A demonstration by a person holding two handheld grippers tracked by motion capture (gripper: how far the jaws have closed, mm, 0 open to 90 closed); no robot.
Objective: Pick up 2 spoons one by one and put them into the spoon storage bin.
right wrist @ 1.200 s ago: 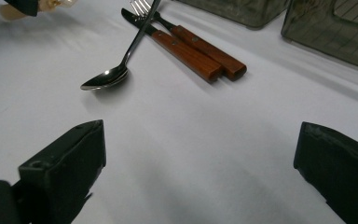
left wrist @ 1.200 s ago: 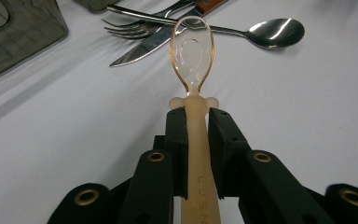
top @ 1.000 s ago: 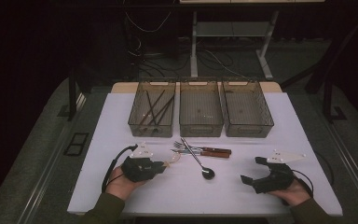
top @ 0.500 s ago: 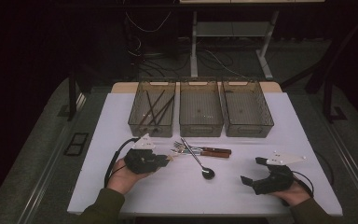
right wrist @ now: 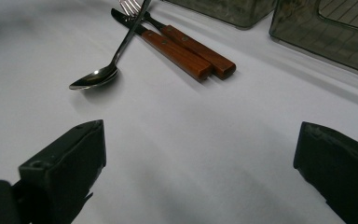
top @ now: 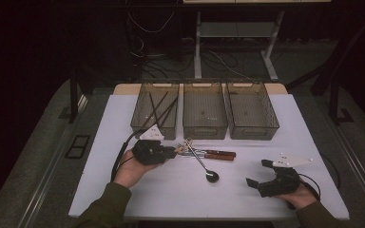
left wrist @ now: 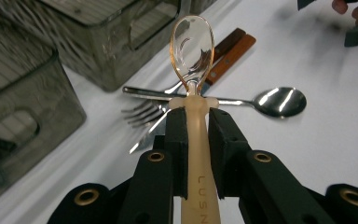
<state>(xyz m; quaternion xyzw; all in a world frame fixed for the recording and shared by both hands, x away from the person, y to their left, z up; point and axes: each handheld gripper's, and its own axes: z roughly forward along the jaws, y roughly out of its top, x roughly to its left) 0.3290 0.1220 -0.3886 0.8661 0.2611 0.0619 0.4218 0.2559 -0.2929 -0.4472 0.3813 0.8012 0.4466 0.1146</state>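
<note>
**Inspector:** High view first; where are the tools?

**Assistant:** The left gripper (top: pixel 171 153) sits above the white table (top: pixel 123 114), just left of the cutlery pile and in front of the left bin (top: pixel 156 110); the right gripper (top: pixel 261 173) rests near the table's front right, jaws spread, nothing between them; three smoky bins stand in a row behind, the middle bin (top: pixel 205 110) and right bin (top: pixel 252 109) beside the first.

**Inspector:** Left gripper view?

**Assistant:** The jaws are pinching the pale handle of an amber plastic spoon (left wrist: pixel 192 46); its clear bowl stands beyond the tips, raised off the table; below it lie a steel spoon (left wrist: pixel 279 101), a fork (left wrist: pixel 142 114) and two wooden-handled knives (left wrist: pixel 230 46), crossed in one heap.

**Inspector:** Right gripper view?

**Assistant:** Both black jaws stand wide apart over bare table; the steel spoon lies ahead at left, its handle crossing the fork; the two knives lie side by side, touching, near the bins.
</note>
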